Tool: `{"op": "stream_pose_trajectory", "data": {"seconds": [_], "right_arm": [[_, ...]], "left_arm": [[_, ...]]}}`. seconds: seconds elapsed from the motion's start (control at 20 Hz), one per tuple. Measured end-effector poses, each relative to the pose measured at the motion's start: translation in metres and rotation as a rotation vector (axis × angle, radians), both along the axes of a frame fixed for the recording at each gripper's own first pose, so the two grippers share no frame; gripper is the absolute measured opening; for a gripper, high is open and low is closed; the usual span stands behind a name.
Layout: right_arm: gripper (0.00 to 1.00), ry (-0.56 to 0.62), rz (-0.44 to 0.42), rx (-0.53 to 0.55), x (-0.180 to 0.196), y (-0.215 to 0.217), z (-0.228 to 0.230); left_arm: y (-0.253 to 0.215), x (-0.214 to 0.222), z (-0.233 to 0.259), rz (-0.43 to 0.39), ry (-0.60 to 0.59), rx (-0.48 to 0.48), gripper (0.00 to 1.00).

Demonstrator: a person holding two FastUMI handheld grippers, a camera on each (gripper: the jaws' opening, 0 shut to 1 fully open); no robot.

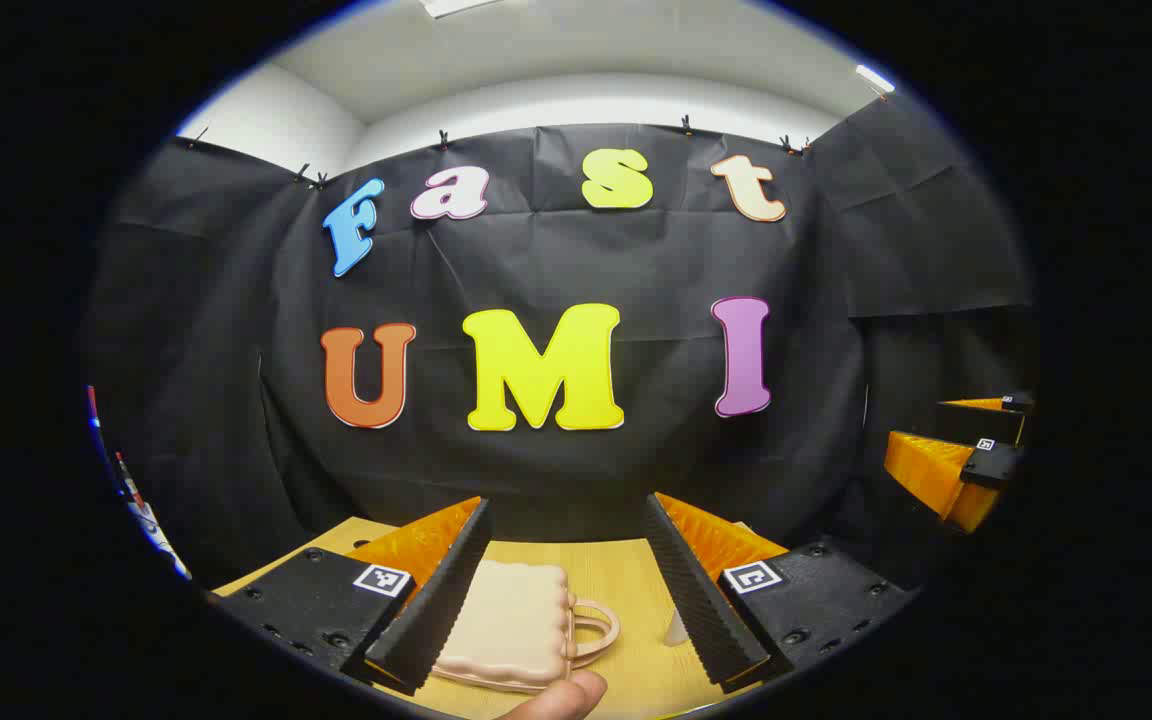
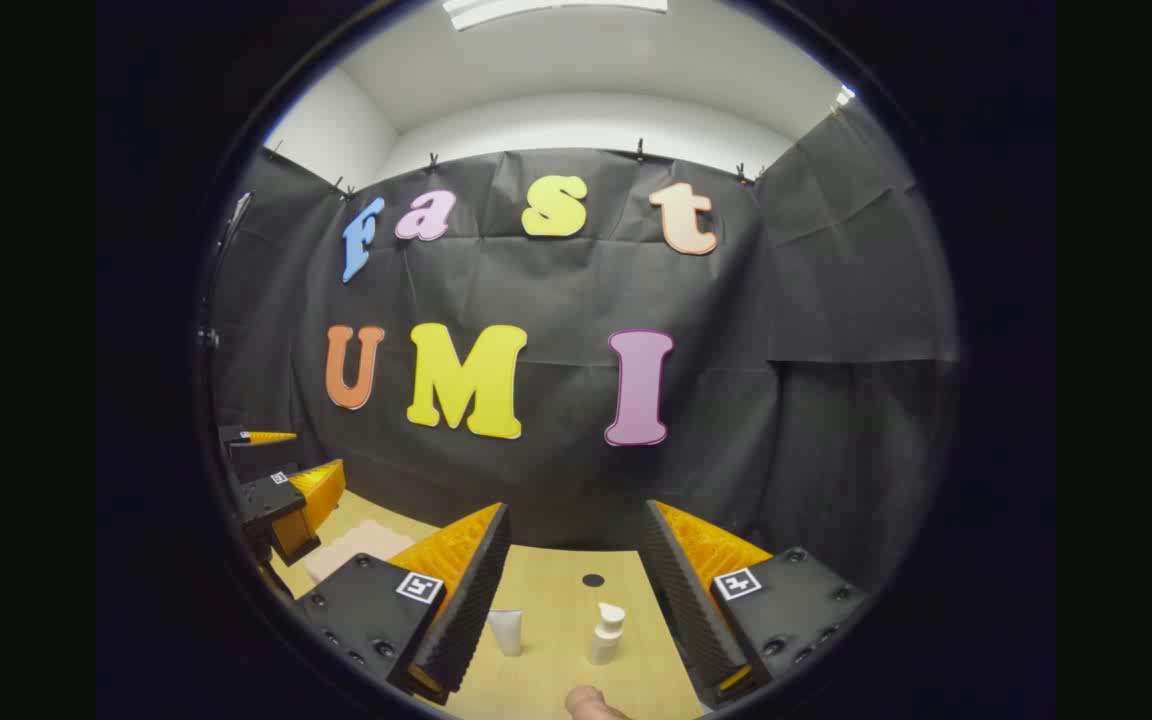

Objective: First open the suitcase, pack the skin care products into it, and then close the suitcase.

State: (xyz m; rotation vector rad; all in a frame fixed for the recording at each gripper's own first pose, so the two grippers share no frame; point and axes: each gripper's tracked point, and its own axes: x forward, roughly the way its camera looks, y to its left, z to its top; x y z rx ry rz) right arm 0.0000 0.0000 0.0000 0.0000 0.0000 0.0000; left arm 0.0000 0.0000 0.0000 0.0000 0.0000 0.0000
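Two grippers, left [image 1: 568,590] and right [image 2: 571,600], are hovering with jaws released; suitcase [image 1: 506,625] is lying flat, closed, handle pointing right; pump bottle [image 2: 607,633] is standing upright.

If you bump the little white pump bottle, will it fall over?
Probably. The pump bottle stands upright on the table, tall and narrow, so a high push would likely tip it. It looks like small plastic, likely light, and its round body might roll once down.

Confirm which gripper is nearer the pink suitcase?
Left. The left gripper hangs open right above the suitcase; the right gripper is off to the side, over the bottles.
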Motion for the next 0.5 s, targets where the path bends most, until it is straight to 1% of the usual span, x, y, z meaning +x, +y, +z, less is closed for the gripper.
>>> {"op": "stream_pose_trajectory", "data": {"seconds": [0.05, 0.35, 0.4, 0.5], "right_arm": [[0.79, 0.001, 0.001, -0.004, 0.002, -0.001, 0.000], [0.78, 0.013, -0.002, -0.012, 0.008, -0.002, -0.004], [0.80, 0.014, -0.004, -0.013, 0.009, -0.003, -0.006], [0.78, 0.010, -0.007, -0.011, 0.012, -0.004, -0.004]], "left_arm": [[-0.002, 0.000, -0.001, -0.002, 0.003, 0.001, 0.97], [-0.005, 0.006, -0.011, -0.002, 0.025, -0.002, 0.97], [-0.005, 0.007, -0.013, 0.000, 0.031, -0.006, 0.97], [-0.003, 0.011, -0.016, 0.001, 0.042, -0.012, 0.98]]}}
